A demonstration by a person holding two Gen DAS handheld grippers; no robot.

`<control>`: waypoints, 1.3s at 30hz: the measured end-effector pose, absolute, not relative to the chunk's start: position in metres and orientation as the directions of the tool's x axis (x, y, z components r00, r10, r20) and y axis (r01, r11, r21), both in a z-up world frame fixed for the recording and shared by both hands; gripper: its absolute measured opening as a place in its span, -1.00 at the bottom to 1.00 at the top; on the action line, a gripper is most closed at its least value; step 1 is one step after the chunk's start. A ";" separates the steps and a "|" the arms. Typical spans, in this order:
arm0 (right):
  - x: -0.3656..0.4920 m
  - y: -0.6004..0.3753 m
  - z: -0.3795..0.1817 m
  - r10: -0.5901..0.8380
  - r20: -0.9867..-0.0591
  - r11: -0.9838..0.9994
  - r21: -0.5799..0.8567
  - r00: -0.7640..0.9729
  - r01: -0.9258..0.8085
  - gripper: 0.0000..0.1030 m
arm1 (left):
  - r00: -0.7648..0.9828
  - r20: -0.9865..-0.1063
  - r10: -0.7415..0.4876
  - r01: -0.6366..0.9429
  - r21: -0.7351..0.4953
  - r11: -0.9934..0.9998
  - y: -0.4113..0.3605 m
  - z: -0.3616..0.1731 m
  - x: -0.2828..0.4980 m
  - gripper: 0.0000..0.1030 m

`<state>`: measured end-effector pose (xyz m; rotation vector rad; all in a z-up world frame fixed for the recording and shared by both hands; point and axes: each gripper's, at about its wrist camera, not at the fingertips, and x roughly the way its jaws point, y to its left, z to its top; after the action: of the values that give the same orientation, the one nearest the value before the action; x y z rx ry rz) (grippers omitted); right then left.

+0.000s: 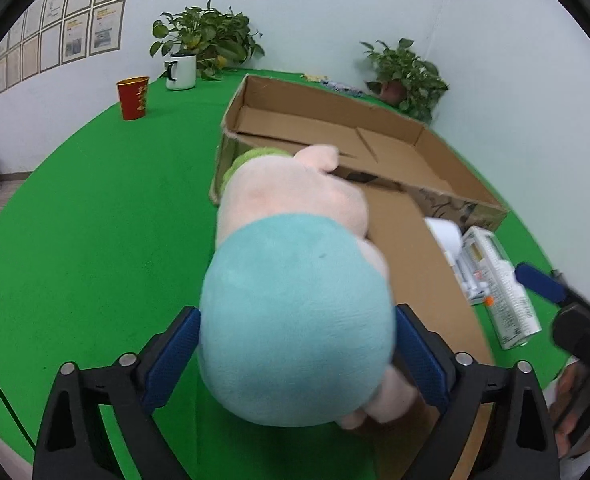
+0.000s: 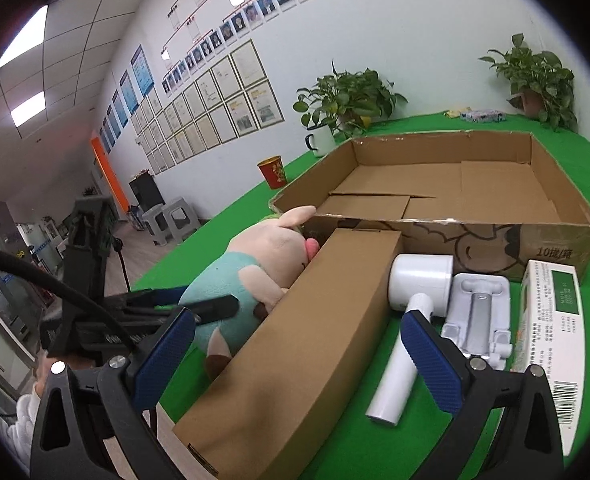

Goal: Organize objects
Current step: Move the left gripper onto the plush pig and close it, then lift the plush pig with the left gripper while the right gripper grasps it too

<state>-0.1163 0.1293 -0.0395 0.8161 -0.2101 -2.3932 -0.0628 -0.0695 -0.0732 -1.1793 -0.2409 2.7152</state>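
A plush pig (image 1: 295, 312) in a teal shirt fills the left wrist view, and my left gripper (image 1: 297, 360) is shut on its body. It also shows in the right wrist view (image 2: 251, 276), beside a closed long cardboard box (image 2: 295, 344). My left gripper (image 2: 199, 308) shows there too. An open, empty shallow cardboard box (image 1: 335, 128) lies just beyond the pig; it also shows in the right wrist view (image 2: 447, 184). My right gripper (image 2: 299, 344) is open and empty, hovering over the long box, and appears at the right edge of the left wrist view (image 1: 543, 284).
A white hair dryer (image 2: 407, 312), a white holder (image 2: 479, 316) and a green-white carton (image 2: 551, 344) lie on the green table (image 2: 355, 440) at the right. A red cup (image 1: 133, 98), a white mug (image 1: 181, 71) and two potted plants (image 1: 405, 76) stand at the back.
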 end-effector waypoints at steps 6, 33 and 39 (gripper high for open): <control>-0.127 0.100 -0.034 -0.594 -0.554 -0.794 0.283 -0.584 0.538 0.99 | -0.693 -0.686 0.221 -0.119 -0.194 -0.974 -0.069 -0.083 -0.057 0.58; -0.189 -0.040 -0.065 -0.518 -0.833 -0.712 0.292 -0.196 0.639 1.00 | -0.731 -0.625 0.273 -0.070 -0.330 -0.941 -0.137 -0.087 0.004 0.32; -0.190 -0.048 -0.077 -0.469 -0.866 -0.757 0.293 -0.174 0.584 0.98 | -0.723 -0.623 0.297 -0.067 -0.365 -0.928 -0.142 -0.090 -0.001 0.33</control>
<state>-0.1904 -0.0480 -0.0766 1.4092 0.1370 -1.9851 -0.0008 -0.1420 -0.0898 -1.0597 -0.4757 2.7034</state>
